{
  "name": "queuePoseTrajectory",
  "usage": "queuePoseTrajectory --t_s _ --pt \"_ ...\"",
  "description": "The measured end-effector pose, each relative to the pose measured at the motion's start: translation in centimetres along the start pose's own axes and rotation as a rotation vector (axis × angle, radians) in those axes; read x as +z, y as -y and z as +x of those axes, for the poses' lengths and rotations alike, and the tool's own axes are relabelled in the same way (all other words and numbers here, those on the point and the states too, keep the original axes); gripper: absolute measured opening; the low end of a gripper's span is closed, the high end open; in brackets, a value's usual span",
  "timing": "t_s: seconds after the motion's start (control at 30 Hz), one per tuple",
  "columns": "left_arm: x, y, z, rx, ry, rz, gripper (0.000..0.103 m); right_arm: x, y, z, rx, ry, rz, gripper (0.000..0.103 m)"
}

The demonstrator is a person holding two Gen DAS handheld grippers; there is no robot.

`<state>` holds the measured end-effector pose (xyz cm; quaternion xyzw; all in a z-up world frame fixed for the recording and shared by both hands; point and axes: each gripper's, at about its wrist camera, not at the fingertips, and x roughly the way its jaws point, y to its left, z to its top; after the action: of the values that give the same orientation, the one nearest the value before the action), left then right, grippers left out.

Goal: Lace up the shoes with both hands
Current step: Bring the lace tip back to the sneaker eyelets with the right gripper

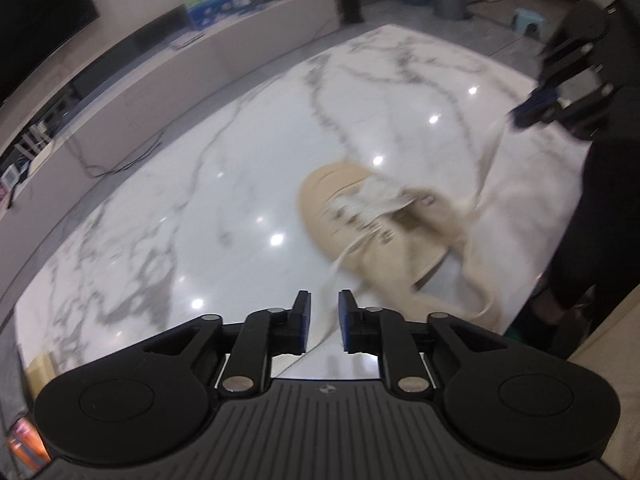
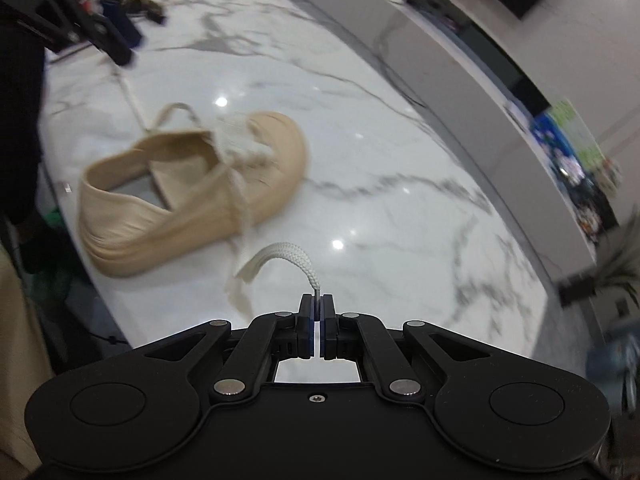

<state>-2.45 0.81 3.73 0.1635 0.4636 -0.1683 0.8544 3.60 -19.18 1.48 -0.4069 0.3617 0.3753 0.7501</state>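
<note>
We see the beige shoe lying on the marble desk near its edge. Our right gripper has jaws pressed together, pinching the white lace tip. Our left gripper has jaws slightly spread, the other lace end passing loosely between them.

A glossy white marble table with grey veins carries the things; its rounded far edge runs beside a low grey ledge. One beige shoe lies directly on it, near the edge closest to the person, toe pointing toward the far edge. Its pale laces are threaded loosely through the eyelets, with loose ends trailing off the shoe.
</note>
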Motion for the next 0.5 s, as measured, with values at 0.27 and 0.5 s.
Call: queuePoseTrajectory --t_s 0.27,0.5 --pt "0.7 1.6 1.7 -0.089 0.042 -0.02 0.024 3.5 -1.5 1.3 0.06 0.051 -0.057 0.001" --pt "0.6 1.6 3.0 -0.145 0.057 -0.076 0.024 5.5 -2.0 2.3 0.082 0.083 -0.103 0.001"
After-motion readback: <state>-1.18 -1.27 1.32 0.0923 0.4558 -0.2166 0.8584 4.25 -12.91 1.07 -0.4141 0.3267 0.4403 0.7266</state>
